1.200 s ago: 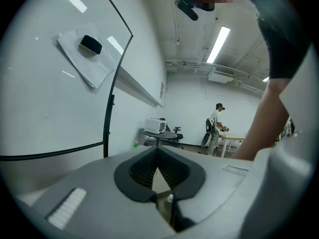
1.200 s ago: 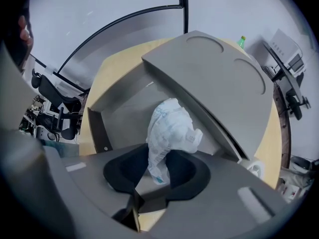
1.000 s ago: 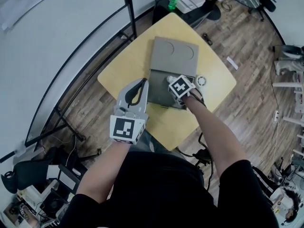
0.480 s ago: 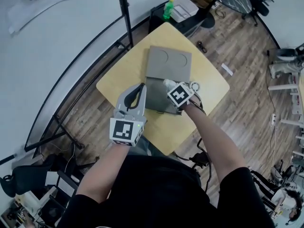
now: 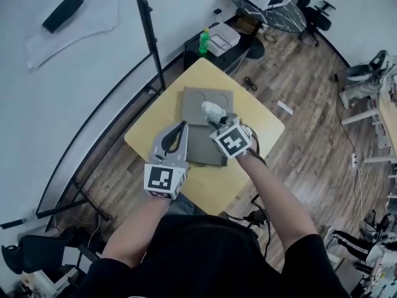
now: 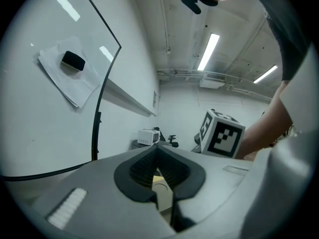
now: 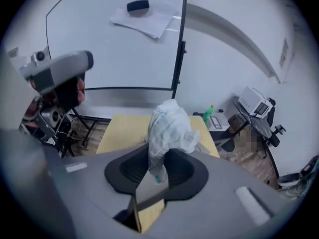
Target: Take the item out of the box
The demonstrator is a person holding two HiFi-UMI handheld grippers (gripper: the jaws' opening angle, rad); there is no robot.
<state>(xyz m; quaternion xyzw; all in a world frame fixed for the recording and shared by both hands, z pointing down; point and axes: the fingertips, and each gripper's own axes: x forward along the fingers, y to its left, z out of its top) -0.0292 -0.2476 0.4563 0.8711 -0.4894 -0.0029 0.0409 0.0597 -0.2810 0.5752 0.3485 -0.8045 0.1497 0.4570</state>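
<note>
A grey box [image 5: 200,146] lies open on the yellow table [image 5: 147,128], its lid [image 5: 197,99] folded back flat. My right gripper [image 5: 217,121] hangs above the box, shut on a crumpled white plastic-wrapped item [image 5: 212,110]. In the right gripper view the item [image 7: 170,126] sticks up out of the jaws of the right gripper [image 7: 158,167], which pinch its lower end. My left gripper [image 5: 181,126] hovers at the box's left side, shut, with nothing in it. In the left gripper view the left gripper [image 6: 158,164] shows its pads meeting at the tips.
A dark side table behind the yellow one carries a green bottle [image 5: 204,41] and a white container [image 5: 223,37]. A black stand pole [image 5: 149,39] rises at the table's far left corner. An office chair [image 5: 315,14] and wood floor lie to the right.
My right gripper has risen out of the box with the white item in its jaws. The left gripper has lifted a little beside the box.
</note>
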